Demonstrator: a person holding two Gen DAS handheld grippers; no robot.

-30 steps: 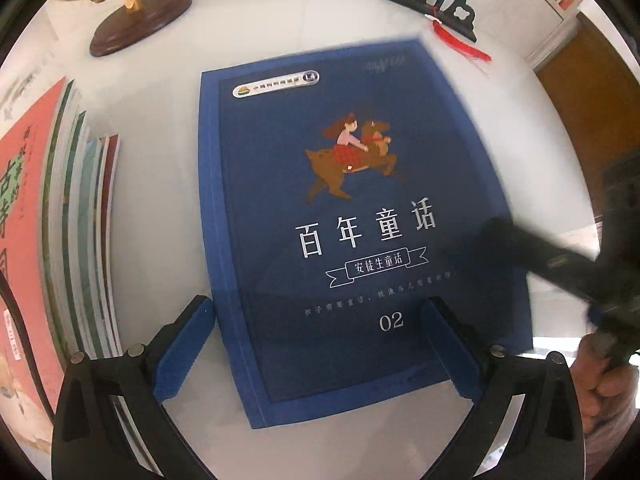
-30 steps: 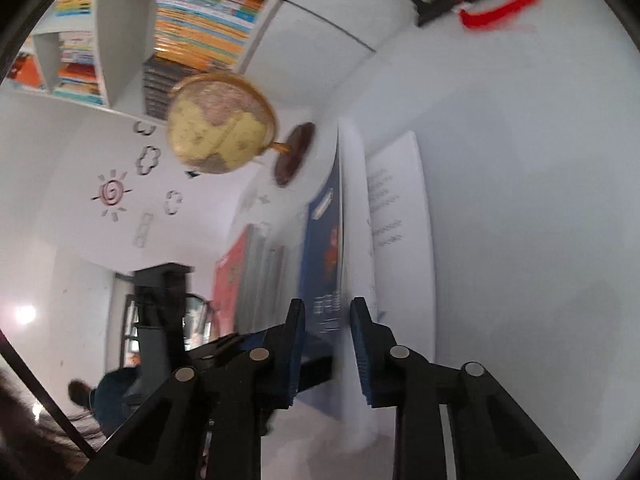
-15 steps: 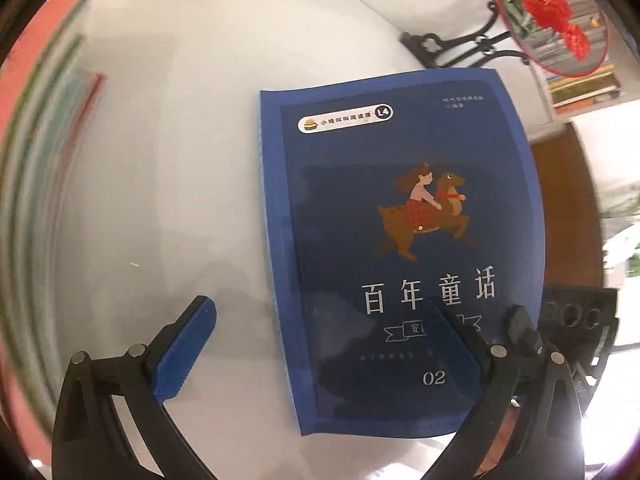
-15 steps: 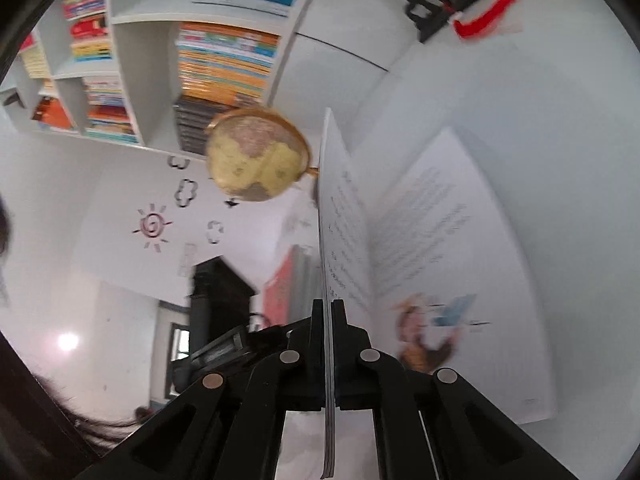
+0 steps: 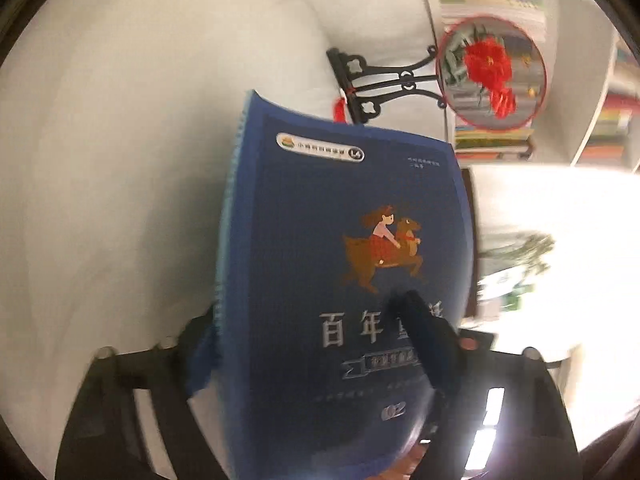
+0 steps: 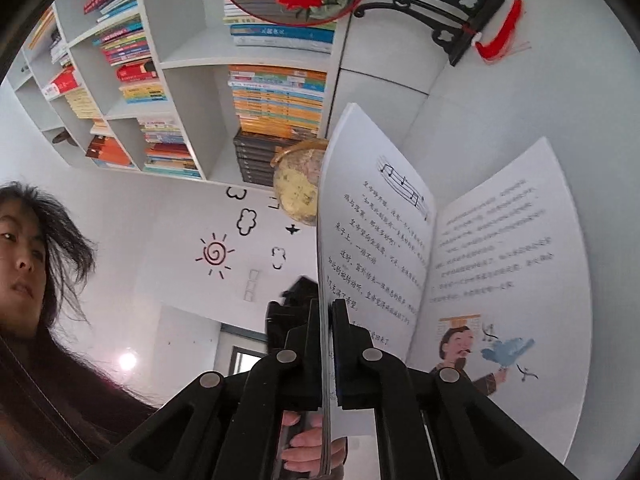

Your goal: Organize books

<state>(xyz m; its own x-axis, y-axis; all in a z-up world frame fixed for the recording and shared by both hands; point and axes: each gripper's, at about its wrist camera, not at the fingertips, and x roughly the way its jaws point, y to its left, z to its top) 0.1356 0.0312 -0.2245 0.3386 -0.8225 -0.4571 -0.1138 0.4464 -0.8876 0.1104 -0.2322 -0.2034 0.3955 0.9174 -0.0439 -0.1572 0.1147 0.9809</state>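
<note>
Left wrist: blue book (image 5: 328, 280) "百年", "02"

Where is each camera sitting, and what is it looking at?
Left wrist: sits on the left gripper, jaws closing around the blue book; only its fingers show.
Right wrist: sits on the right gripper, shut on the book's pages, facing the shelves; a hand shows.
Both see the book and the red fan.

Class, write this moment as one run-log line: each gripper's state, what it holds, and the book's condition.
left gripper: closing around blue book | right gripper: shut on part of the book's pages | book: lifted, fanned open
</note>
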